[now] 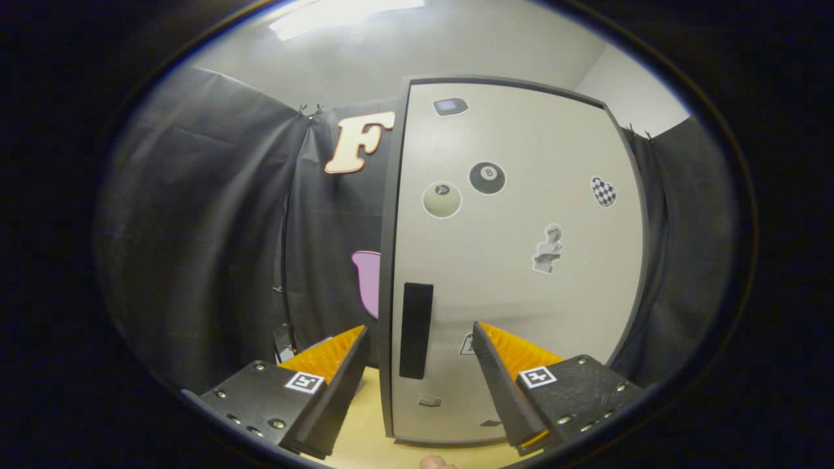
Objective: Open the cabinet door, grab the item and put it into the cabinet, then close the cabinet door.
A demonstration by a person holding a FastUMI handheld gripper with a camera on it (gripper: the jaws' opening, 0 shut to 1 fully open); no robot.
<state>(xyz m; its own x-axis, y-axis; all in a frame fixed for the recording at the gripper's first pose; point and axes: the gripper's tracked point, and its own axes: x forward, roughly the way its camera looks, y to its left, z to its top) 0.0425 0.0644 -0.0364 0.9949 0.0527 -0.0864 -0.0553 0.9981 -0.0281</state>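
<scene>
A pale cabinet door with a dark frame stands shut right in front of me, with several stickers on it. Its black vertical handle sits near the door's left edge. My gripper is open, its two fingers spread wide, and the handle lies in line with the gap between them, just beyond the tips. Nothing is held. The left finger reaches past the door's left edge; the right finger is in front of the door face.
The cabinet stands on a light wooden tabletop. Black cloth walls hang to the left and right of the cabinet. A fingertip of a person shows at the table's near edge.
</scene>
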